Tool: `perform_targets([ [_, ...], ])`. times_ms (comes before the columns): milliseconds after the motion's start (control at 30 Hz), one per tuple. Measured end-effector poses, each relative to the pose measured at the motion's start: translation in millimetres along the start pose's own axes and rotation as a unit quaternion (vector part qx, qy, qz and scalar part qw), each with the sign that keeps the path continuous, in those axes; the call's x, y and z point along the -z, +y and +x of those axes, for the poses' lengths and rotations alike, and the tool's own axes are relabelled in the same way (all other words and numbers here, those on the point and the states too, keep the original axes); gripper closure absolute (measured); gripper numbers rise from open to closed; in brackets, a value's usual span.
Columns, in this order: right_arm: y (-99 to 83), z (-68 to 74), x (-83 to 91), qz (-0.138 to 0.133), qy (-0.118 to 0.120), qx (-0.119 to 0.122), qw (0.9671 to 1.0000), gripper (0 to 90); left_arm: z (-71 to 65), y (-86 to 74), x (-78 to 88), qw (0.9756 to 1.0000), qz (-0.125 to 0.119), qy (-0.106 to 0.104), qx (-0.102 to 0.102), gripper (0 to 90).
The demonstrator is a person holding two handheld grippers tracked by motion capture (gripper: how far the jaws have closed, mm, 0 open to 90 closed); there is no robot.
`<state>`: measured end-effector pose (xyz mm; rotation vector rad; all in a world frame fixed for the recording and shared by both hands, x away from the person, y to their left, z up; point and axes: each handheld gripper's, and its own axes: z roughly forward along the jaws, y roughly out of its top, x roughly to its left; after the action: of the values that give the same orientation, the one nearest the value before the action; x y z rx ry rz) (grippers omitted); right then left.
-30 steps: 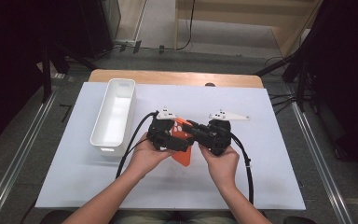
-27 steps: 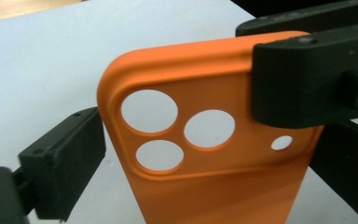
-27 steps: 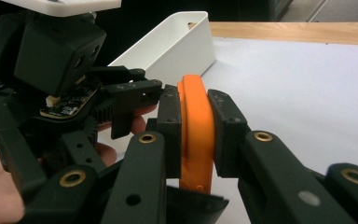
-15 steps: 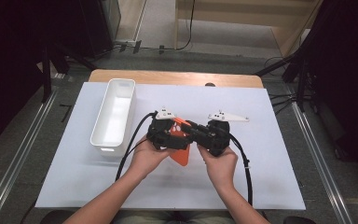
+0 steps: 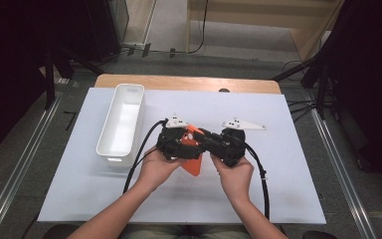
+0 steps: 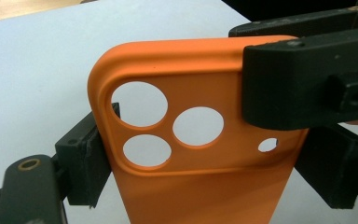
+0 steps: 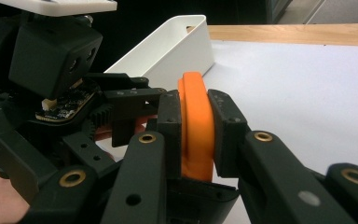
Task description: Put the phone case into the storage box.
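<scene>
An orange phone case (image 5: 193, 163) with round camera holes (image 6: 198, 126) is held above the white table sheet between both grippers. In the right gripper view my right gripper (image 7: 196, 128) is shut on the case (image 7: 195, 93), its pads pinching the case's thickness near a top corner. My left gripper (image 6: 205, 165) has just been closing its jaws, and its pads (image 6: 86, 156) now press the case's two side edges just below the holes. In the high view the left gripper (image 5: 189, 144) and right gripper (image 5: 206, 143) face each other, hands close together.
A long, empty white tray (image 5: 122, 119) stands to the left, close to the left gripper. Black cables (image 5: 258, 174) trail from both grippers toward the front edge. The white sheet (image 5: 288, 194) covers a wooden table (image 5: 189, 82).
The left gripper's jaws have come in onto the case's sides. Both hands have stayed where they were, and the case has not shifted.
</scene>
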<state>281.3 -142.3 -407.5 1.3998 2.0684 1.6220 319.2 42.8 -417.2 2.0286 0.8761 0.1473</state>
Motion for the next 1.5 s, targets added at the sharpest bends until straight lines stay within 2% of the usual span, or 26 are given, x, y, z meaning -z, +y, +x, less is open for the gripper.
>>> perform_targets([
  [133, -0.5, 0.5, -0.4, 0.0, -0.003, 0.0, 1.0, 74.7, 0.7, 1.2, 0.0, 0.9999, 0.01, -0.002, 0.0, 14.9],
  [600, 0.5, -0.3, 0.0, 0.002, 0.007, -0.005, 1.0, 72.7, -1.3, 2.3, 0.6, 0.9999, 0.008, 0.008, -0.006, 15.2],
  [733, 3.7, 1.2, 2.1, -0.002, -0.001, 0.006, 1.0, 66.6, -0.6, 2.5, 0.9, 0.9999, 0.009, 0.007, -0.003, 15.2],
  [767, 5.7, 2.0, 2.5, -0.004, -0.005, 0.014, 0.9999, 61.7, -0.5, 2.6, 1.1, 0.9999, 0.009, 0.007, -0.004, 15.2],
  [900, 8.5, 2.4, 4.8, -0.006, -0.007, 0.02, 0.9998, 57.3, -0.8, 2.6, 1.1, 0.9999, 0.011, 0.007, -0.005, 15.2],
  [1067, 11.4, 1.1, 8.4, -0.008, -0.008, 0.015, 0.9998, 53.7, -0.8, 2.6, 1.0, 0.9999, 0.013, 0.005, -0.005, 15.2],
  [1100, 13.2, 0.0, 10.9, -0.015, -0.008, 0.015, 0.9997, 50.2, -0.5, 2.5, 0.9, 0.9999, 0.015, 0.006, -0.005, 15.2],
  [1300, 20.4, -3.8, 19.3, -0.021, -0.007, 0.013, 0.9997, 40.9, 0.2, 2.6, 1.3, 0.9998, 0.017, 0.005, -0.005, 15.2],
  [1500, 24.6, -8.1, 24.5, -0.019, -0.009, 0.013, 0.9997, 36.8, 0.9, 2.8, 1.6, 0.9998, 0.019, 0.004, -0.006, 15.2],
])
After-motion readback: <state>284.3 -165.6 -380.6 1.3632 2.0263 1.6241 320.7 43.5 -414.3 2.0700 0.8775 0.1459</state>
